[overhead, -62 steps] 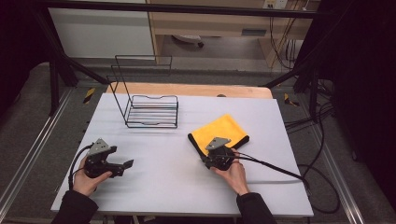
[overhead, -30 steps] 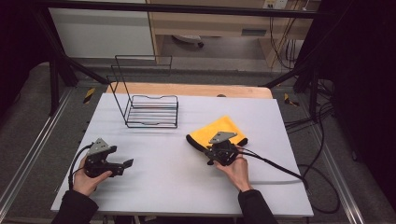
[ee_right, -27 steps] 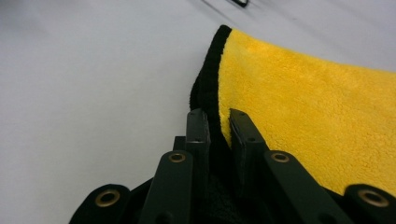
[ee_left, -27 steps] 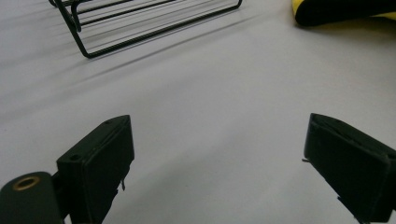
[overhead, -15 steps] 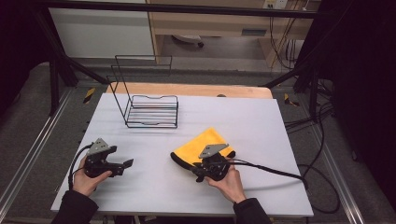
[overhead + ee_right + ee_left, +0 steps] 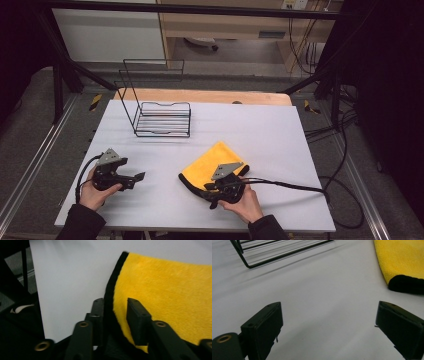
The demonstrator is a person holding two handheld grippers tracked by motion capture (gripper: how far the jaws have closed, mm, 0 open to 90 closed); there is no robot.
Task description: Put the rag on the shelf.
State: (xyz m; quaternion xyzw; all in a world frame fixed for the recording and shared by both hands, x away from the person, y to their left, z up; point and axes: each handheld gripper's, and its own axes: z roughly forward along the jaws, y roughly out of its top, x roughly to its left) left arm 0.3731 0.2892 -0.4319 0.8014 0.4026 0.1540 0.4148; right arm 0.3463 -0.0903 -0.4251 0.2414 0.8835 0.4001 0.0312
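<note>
right tongs (image 6: 216,192): being kept clamped on cloth (image 6: 210,167) hem | cloth: being dragged from right-centre toward front edge of surface (image 6: 280,130) | left tongs (image 6: 136,178): being held wide, idle, front-left | rack (image 6: 162,117): untouched | meaning: repositioning probably under way

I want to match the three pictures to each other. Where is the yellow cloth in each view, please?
High view: the yellow cloth lies right of centre, near the table's front edge, under the right gripper.
Left gripper view: top right corner.
Right gripper view: right half, its black-trimmed edge between the jaws.
Shared landmark: the cloth's black trim.
</note>
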